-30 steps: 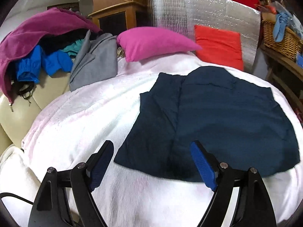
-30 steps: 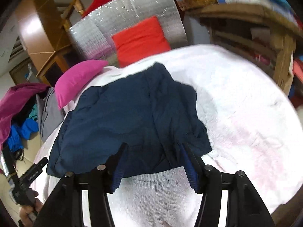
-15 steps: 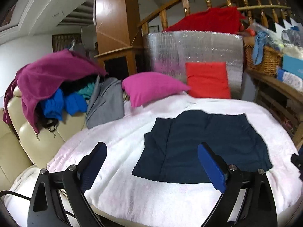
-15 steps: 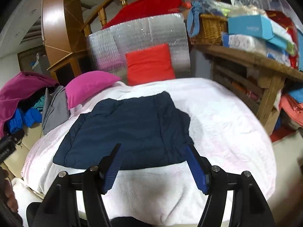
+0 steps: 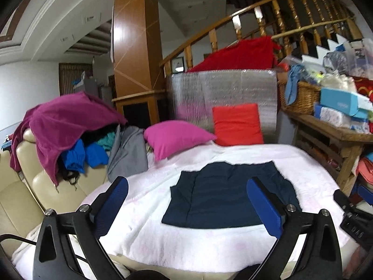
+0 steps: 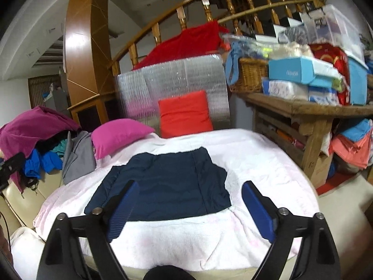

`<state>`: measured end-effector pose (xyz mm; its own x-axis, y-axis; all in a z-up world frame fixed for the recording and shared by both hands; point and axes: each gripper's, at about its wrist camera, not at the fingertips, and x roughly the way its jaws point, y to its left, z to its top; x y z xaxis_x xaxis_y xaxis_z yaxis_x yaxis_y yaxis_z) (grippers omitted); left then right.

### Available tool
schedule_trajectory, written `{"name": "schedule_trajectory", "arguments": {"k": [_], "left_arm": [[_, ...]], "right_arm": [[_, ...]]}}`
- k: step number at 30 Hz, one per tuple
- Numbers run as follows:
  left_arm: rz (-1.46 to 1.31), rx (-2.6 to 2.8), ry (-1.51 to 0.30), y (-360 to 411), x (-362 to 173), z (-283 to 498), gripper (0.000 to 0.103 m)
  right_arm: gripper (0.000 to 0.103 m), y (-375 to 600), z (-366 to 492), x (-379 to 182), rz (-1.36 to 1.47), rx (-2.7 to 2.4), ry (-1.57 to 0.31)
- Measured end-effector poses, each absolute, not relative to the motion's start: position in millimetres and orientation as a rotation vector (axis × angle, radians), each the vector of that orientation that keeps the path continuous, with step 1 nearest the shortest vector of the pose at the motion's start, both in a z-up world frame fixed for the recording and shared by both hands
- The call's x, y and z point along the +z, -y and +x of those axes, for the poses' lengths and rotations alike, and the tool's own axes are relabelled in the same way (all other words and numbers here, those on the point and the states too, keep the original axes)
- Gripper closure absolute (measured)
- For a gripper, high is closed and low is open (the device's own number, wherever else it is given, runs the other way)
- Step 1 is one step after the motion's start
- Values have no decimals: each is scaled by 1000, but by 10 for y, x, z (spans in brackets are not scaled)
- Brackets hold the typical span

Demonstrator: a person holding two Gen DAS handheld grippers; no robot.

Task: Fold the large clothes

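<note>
- The left hand-held gripper point(image 5: 186, 206) is wide apart, with nothing between its blue pads; its jaws have just been opening.
- The right hand-held gripper point(image 6: 190, 207) is also wide apart and holds nothing; its jaws have just been opening too.
- The navy garment point(image 5: 229, 196) lies flat on the white blanket point(image 5: 186, 245), folded into a rough rectangle, and neither gripper touches it.
- The fold looks finished for this piece, so I judge the next piece must come from the pile point(image 5: 70, 137) on the sofa point(image 5: 28, 200) at the left.
- Risk: a pull on one cloth in the pile may drag the others down, because they lie tangled over each other.
- Risk: if a new large cloth is spread on the blanket, it may push the navy garment and open its fold, since the garment takes up the middle.
- Risk: the soft blanket may be pinched together with thin cloth.
</note>
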<state>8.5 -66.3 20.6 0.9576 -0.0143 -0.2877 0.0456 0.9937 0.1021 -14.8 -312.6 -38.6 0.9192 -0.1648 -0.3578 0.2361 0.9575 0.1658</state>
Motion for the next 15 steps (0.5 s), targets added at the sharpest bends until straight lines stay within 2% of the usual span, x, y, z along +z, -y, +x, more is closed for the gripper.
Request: {"name": "schedule_trajectory", "arguments": {"k": [5, 15], "left_arm": [[119, -44, -254, 731, 379, -163, 0], [76, -43, -246, 668, 536, -325, 0]], "right_arm": [[0, 2980, -450, -173, 150, -277, -270], [0, 2978, -761, 47, 124, -345, -236]]}}
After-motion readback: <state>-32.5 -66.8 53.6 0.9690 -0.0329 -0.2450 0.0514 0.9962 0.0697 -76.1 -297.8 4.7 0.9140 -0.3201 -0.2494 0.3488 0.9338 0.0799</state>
